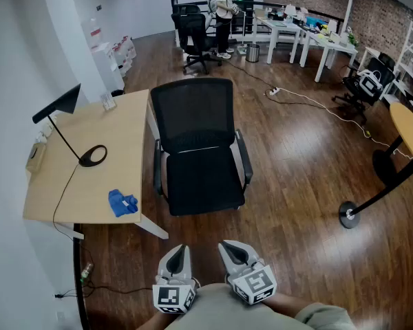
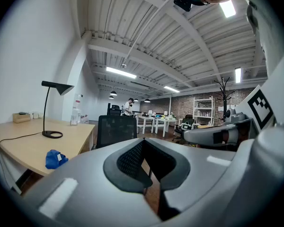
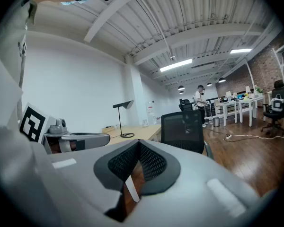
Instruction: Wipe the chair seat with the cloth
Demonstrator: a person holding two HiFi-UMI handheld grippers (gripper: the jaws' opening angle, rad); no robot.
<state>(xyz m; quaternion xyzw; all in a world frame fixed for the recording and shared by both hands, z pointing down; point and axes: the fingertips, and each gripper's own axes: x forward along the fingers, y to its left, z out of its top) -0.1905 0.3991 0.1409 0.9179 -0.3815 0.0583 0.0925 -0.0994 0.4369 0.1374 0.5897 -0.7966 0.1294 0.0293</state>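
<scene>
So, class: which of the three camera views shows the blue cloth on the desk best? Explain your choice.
The head view: it looks down on the whole blue cloth, crumpled near the edge of the desk, left of the chair. The left gripper view shows it small and side-on. The right gripper view does not show it.

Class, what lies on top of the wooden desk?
A black lamp, a blue cloth, a small box and a small clear item. The lamp's base covers the desk beneath it.

Left hand-held gripper (image 1: 182,251) closed; right hand-held gripper (image 1: 229,247) closed, alongside.
</scene>
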